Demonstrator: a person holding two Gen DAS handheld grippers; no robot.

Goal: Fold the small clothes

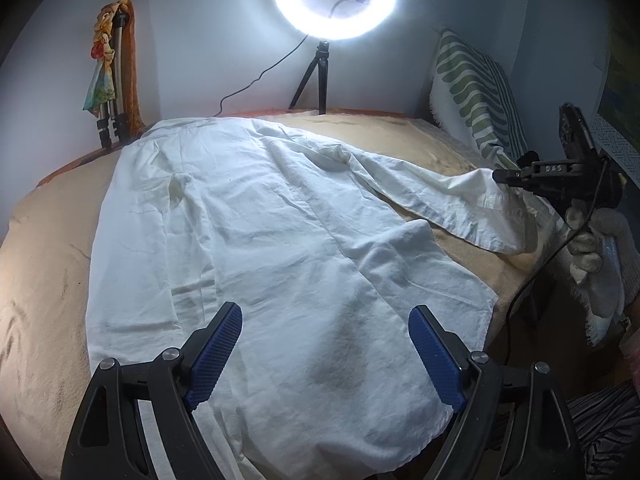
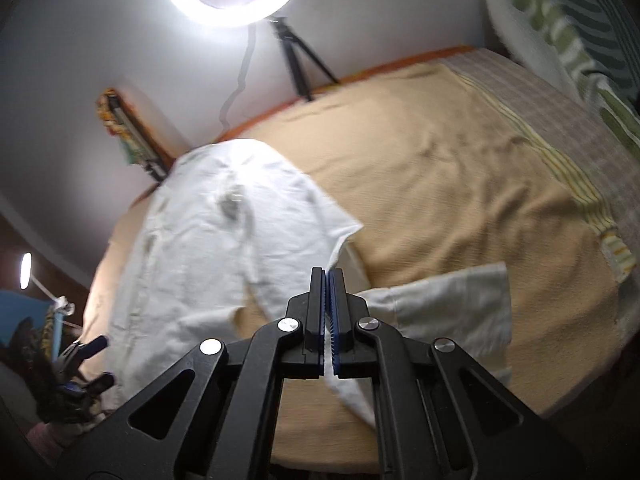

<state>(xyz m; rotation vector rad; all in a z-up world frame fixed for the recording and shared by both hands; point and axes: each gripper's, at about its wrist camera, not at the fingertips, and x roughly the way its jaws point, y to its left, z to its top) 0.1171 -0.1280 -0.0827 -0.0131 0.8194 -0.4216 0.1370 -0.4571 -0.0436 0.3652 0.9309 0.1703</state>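
A white shirt (image 1: 256,216) lies spread over a tan blanket (image 1: 36,280) on a bed, filling the centre of the left wrist view, its body running from the far edge down to the bottom of the frame. One sleeve (image 1: 460,204) stretches toward the right edge, where the right tongs (image 1: 498,176) are pinched shut on the cloth near the cuff, lifting it off the blanket. A gloved hand (image 1: 600,264) grips the handle at the right edge of the frame.

The left tongs (image 1: 326,320) stand wide at the bottom centre of that view, their blue pads (image 1: 216,356) on either side of the shirt's near hem with nothing between them.

In the right wrist view, which is blurred, the right tongs (image 2: 329,276) appear at the lower centre with their blue pads pressed together on a fold of white fabric; the sleeve (image 2: 452,304) trails to the right of them, and the shirt's body (image 2: 208,240) lies at centre left.

A lit ring light (image 1: 334,0) on a small tripod (image 1: 316,76) stands at the top centre against the wall. A green-patterned pillow (image 1: 472,88) leans at the upper right, and a bundle of coloured cloth (image 1: 104,56) hangs at the upper left.
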